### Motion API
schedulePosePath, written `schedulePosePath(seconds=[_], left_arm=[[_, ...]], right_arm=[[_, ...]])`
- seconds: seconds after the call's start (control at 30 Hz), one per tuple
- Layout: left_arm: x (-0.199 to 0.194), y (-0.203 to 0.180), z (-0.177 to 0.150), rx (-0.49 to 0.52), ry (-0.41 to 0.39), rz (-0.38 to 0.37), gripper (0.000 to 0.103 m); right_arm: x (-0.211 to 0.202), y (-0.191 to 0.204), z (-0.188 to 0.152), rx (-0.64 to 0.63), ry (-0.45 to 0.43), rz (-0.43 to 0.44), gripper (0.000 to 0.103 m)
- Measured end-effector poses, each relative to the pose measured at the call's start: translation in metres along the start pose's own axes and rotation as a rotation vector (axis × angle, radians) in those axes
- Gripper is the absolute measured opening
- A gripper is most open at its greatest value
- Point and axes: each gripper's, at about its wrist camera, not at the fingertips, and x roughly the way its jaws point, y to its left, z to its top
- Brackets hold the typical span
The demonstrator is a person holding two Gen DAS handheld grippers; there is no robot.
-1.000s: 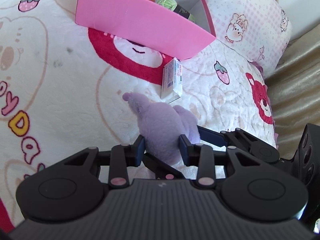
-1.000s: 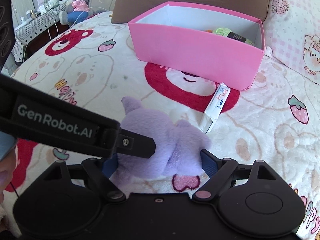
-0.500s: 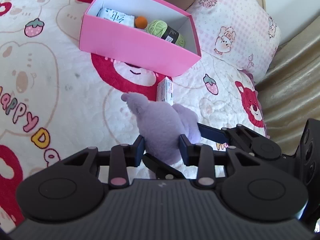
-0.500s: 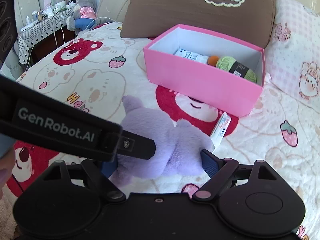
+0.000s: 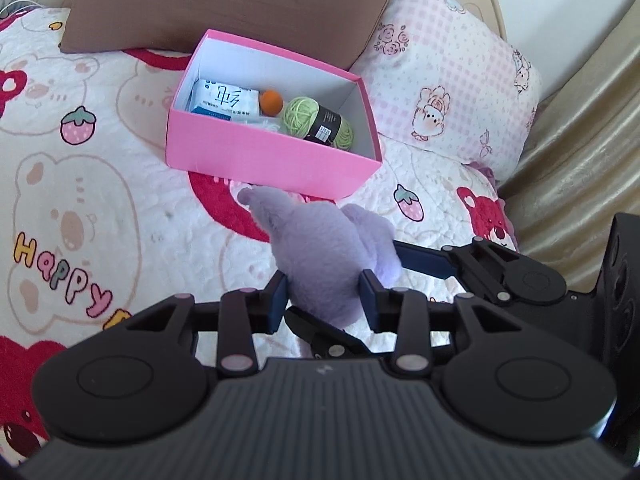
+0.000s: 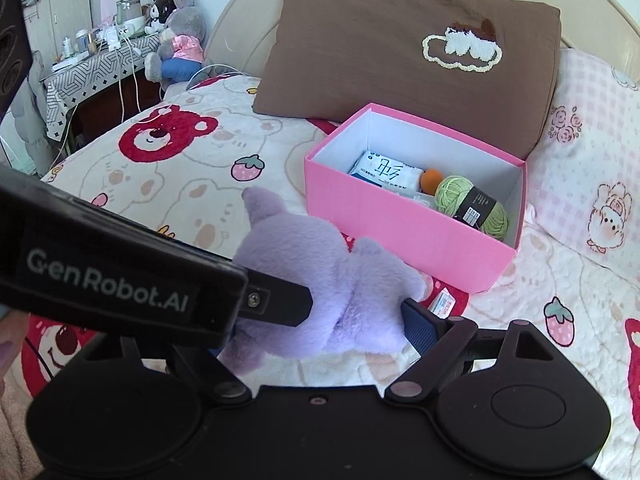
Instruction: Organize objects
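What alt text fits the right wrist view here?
Two grippers hold a purple plush toy above a cartoon-bear bedspread, the right gripper with wide jaws. Behind it an open pink box holds green yarn, an orange ball and a tissue pack.

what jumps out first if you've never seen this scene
A fluffy purple plush toy fills the foreground, pinched by both the left tongs and the right tongs. Behind it on the bear-print bedspread sits an open pink box holding a green yarn ball.
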Motion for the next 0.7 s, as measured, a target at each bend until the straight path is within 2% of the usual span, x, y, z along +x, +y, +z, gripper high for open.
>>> schedulePosePath(seconds=[0.23, 0.47, 0.7], left_arm=[[-0.009, -0.001, 0.014, 0.010, -0.018, 0.011, 0.036], [-0.021, -0.001, 0.034, 0.027, -0.051, -0.011, 0.036], [-0.016, -0.003, 0.051, 0.055, -0.055, -0.017, 0.037]], right_arm=[[0.000, -0.003, 0.020, 0.019, 0.000, 0.018, 0.089], [-0.010, -0.001, 0.040, -0.013, -0.049, -0.014, 0.089], [-0.005, -0.007, 0.052, -0.011, -0.067, -0.036, 0.090]])
